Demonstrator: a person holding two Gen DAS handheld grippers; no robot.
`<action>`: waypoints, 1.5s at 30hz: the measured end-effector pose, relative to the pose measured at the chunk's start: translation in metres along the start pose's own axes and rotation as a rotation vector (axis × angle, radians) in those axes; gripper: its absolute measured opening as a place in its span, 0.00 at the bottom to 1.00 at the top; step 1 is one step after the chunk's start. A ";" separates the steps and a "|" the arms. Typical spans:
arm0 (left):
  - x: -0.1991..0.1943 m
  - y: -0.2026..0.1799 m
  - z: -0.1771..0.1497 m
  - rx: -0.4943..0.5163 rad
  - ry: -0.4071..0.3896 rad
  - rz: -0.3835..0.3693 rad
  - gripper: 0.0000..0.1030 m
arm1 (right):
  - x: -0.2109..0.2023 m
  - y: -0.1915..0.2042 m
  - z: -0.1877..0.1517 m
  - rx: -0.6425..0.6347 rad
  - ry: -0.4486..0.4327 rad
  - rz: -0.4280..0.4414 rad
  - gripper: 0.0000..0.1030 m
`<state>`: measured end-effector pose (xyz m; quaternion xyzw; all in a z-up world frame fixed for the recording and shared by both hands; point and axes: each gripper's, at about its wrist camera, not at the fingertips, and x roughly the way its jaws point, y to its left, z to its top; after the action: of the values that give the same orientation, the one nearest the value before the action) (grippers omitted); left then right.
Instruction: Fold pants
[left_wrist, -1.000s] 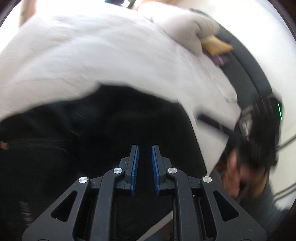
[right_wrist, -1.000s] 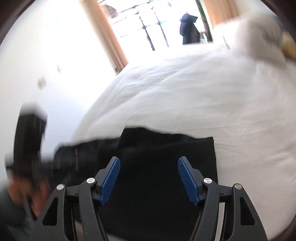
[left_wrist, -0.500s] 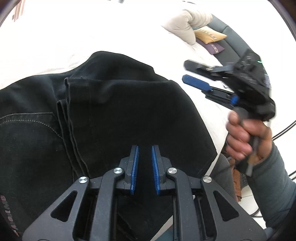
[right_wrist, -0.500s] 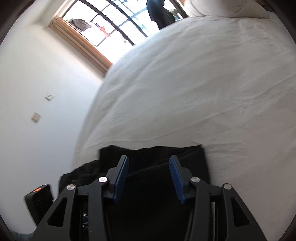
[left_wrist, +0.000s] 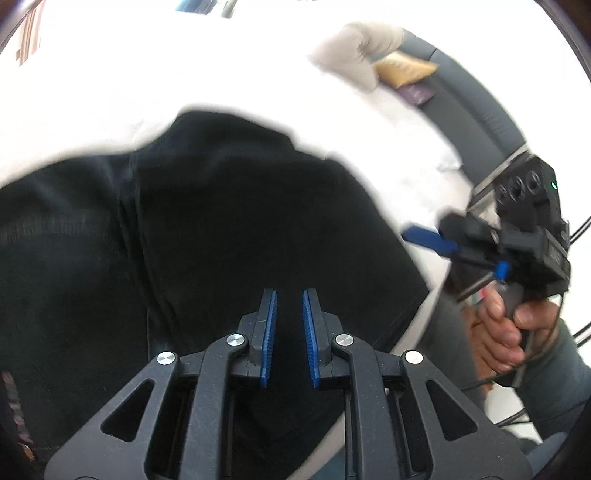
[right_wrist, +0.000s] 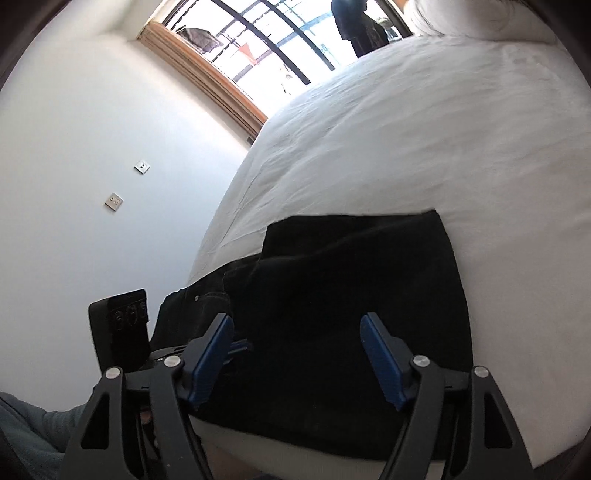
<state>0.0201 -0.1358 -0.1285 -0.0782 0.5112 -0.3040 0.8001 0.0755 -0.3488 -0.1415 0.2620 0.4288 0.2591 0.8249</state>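
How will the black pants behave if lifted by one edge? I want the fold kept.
The pants look like soft denim, so they would probably droop, and the stacked layers could slide apart. Being thick and folded over, they likely feel fairly heavy. On the soft white bed, pushing would probably bunch them.

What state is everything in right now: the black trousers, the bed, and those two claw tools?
Pants: folded over themselves, lying flat on the bed, in neither gripper.
Bed: covered with a white, lightly wrinkled sheet.
Left gripper: shut, nothing between its pads, over the pants.
Right gripper: jaws opening, nothing between them, near the pants' edge.
Pillow: lying at the bed's far end.
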 end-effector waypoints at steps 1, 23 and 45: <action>0.006 0.005 -0.002 -0.015 0.011 -0.009 0.14 | 0.005 -0.010 -0.009 0.041 0.032 -0.021 0.75; -0.195 0.069 -0.092 -0.412 -0.443 0.122 0.86 | 0.057 0.069 0.005 0.004 0.086 0.041 0.65; -0.176 0.188 -0.204 -1.040 -0.551 -0.096 0.88 | 0.110 0.078 0.011 0.102 0.221 0.262 0.65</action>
<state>-0.1318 0.1531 -0.1698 -0.5594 0.3622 -0.0177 0.7454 0.1235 -0.2222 -0.1481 0.3272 0.4917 0.3693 0.7175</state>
